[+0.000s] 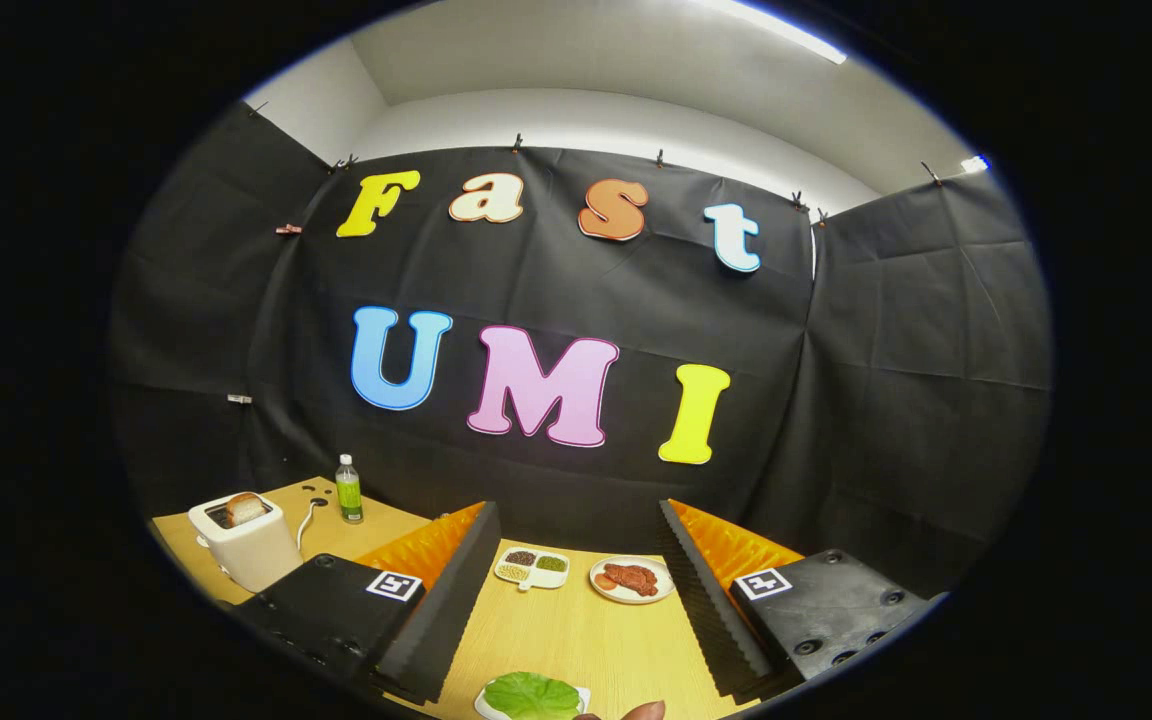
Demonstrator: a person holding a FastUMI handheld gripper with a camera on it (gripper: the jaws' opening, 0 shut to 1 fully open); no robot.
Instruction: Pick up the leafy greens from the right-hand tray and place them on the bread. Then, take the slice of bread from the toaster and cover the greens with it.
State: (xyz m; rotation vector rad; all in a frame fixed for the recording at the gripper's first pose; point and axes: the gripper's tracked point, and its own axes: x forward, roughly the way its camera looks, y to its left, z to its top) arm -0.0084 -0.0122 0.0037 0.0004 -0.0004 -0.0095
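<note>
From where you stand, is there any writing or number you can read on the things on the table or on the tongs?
Nothing can be read.
Bottle: the green label is too small to read.
Square markers, one on each side of the tongs: black-and-white patterns, no legible words.
Toaster: no writing shows.
The tongs stand open above the table, holding nothing.

the gripper (pixel 576 610) has two wide-apart fingers (pixel 446 610) with ribbed, sawtooth inner faces, each on a block body with round screws and a square black-and-white marker.
</note>
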